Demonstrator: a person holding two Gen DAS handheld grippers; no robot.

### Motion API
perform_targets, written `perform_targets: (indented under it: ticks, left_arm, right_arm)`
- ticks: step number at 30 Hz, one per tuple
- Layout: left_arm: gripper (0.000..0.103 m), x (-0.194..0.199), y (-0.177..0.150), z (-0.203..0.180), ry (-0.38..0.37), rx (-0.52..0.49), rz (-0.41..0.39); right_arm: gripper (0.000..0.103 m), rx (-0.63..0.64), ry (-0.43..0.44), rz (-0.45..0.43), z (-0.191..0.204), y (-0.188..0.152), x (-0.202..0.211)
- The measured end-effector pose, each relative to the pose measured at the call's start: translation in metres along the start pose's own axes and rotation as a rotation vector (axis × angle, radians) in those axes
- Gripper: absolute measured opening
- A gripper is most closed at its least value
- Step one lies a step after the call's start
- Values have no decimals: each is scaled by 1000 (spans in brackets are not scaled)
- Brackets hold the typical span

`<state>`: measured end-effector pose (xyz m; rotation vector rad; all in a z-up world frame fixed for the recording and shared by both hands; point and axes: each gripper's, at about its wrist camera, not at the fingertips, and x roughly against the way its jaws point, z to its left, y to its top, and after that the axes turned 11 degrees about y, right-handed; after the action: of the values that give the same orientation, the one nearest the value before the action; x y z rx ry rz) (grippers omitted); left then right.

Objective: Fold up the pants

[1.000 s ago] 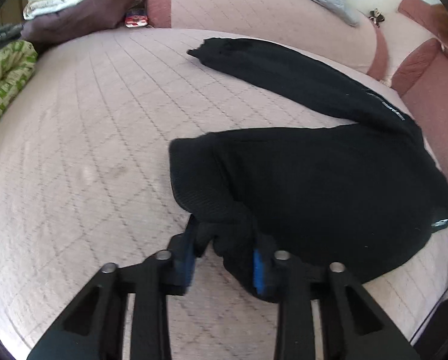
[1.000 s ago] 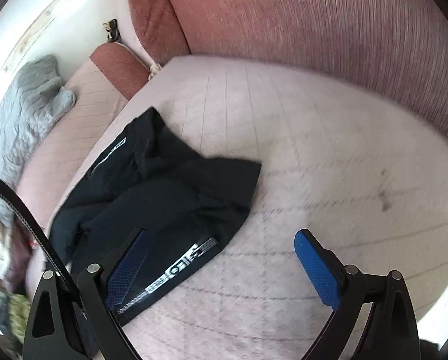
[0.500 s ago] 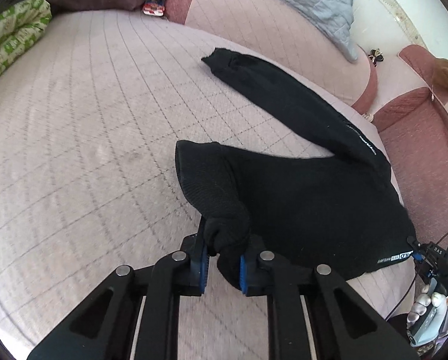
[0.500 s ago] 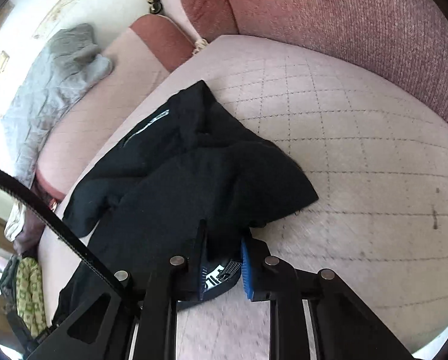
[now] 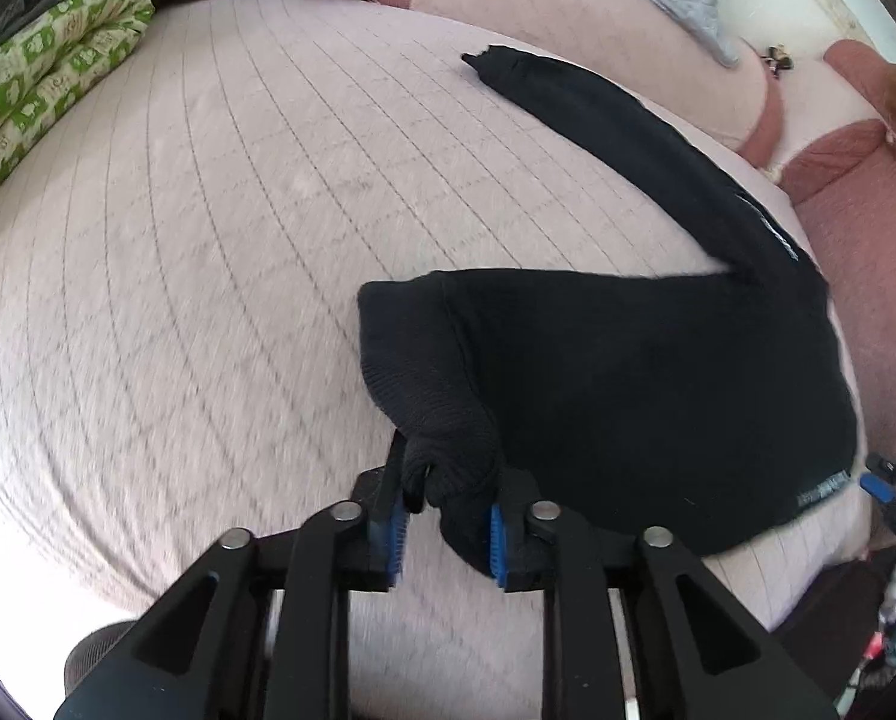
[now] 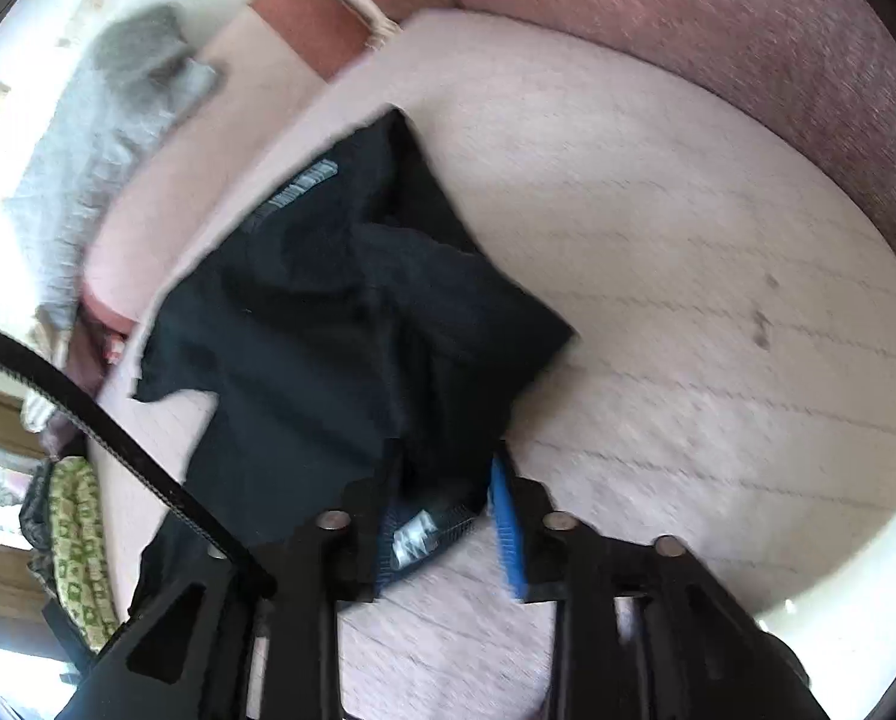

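A pale pink quilted bed [image 5: 207, 276] carries the black knit pants [image 5: 658, 384]. The left gripper [image 5: 448, 531] clenches a ribbed cuff; the right gripper [image 6: 441, 525] pinches the waistband corner. The free leg stretches away from the left gripper.

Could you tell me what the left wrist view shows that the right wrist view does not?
Only the left wrist view shows the far pant leg stretched flat across the quilted sofa cover, with the left claw pinching a ribbed cuff. Only the right wrist view shows the right claw gripping the printed edge. Both show the black pants, a grey blanket and a green patterned cushion.
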<state>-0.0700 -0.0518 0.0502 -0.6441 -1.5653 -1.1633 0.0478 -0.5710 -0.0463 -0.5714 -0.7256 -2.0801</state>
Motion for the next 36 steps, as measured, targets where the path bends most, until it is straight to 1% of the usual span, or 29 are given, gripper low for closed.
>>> perform_targets:
  ticks: [1, 2, 3, 4, 8, 9, 11, 12, 13, 14, 15, 17, 19, 22, 23, 24, 28, 31, 32, 33, 34, 35, 36]
  left_arm:
    - [26, 8, 0, 2, -14, -7, -3]
    - [30, 16, -1, 3, -23, -15, -14]
    - [33, 30, 0, 5, -28, -33, -43]
    - [33, 35, 3, 6, -30, -42, -61]
    - [36, 57, 21, 17, -13, -80, -170]
    - [39, 59, 30, 16, -17, -81, -192]
    - [46, 58, 49, 9, -2, -72, -211]
    - [49, 57, 69, 3, 13, -72, -235]
    - [52, 53, 72, 4, 7, -70, -250]
    - [60, 48, 92, -2, 6, -78, -268]
    - [62, 43, 103, -6, 3, -75, -272]
    - [62, 26, 134, -9, -34, -71, -249]
    - [62, -3, 170, -17, -57, -50, -204]
    - [62, -56, 232, -31, -33, -31, -154]
    - [62, -65, 241, -36, -29, -23, -151]
    - [62, -84, 262, -40, -33, -6, -142]
    - [62, -134, 310, -50, -72, 25, -110]
    - [62, -166, 336, -64, -80, 0, -92]
    - [62, -171, 342, -66, -83, -13, -88]
    - [63, -181, 349, -72, -79, -36, -71]
    - [66, -186, 354, -76, -76, -53, -73]
    - [75, -189, 358, -82, -82, -82, -95]
    - [85, -191, 362, -86, -94, -98, -97]
  right_arm:
    - [42, -1, 1, 2, -4, 0, 5]
    - [53, -2, 9, 1, -7, 0, 11]
    - [56, -1, 11, -8, -10, 0, 17]
    - [58, 13, 8, -28, -12, 2, 26]
    - [58, 88, -20, -68, -5, 18, 40]
    - [58, 107, -20, -73, -2, 22, 40]
    - [58, 151, -9, -77, 11, 35, 34]
    - [58, 176, -5, -80, 19, 40, 30]
    - [58, 221, 4, -85, 31, 47, 22]
    - [58, 252, 13, -83, 39, 53, 16]
    - [58, 288, 31, -78, 51, 61, 7]
    - [58, 332, 67, -66, 68, 74, -11]
    - [58, 389, 98, -43, 90, 93, -36]
    - [58, 464, 95, -20, 112, 126, -77]
    - [58, 480, 89, -6, 119, 135, -90]
    - [58, 494, 82, 11, 124, 146, -105]
    - [59, 555, 50, 75, 142, 189, -158]
    - [61, 602, 27, 122, 151, 207, -191]
    - [62, 615, 21, 136, 153, 212, -200]
    - [62, 629, 21, 153, 157, 216, -211]
    - [62, 641, 26, 174, 159, 218, -220]
    - [62, 651, 30, 193, 161, 220, -228]
    - [63, 661, 27, 207, 162, 221, -235]
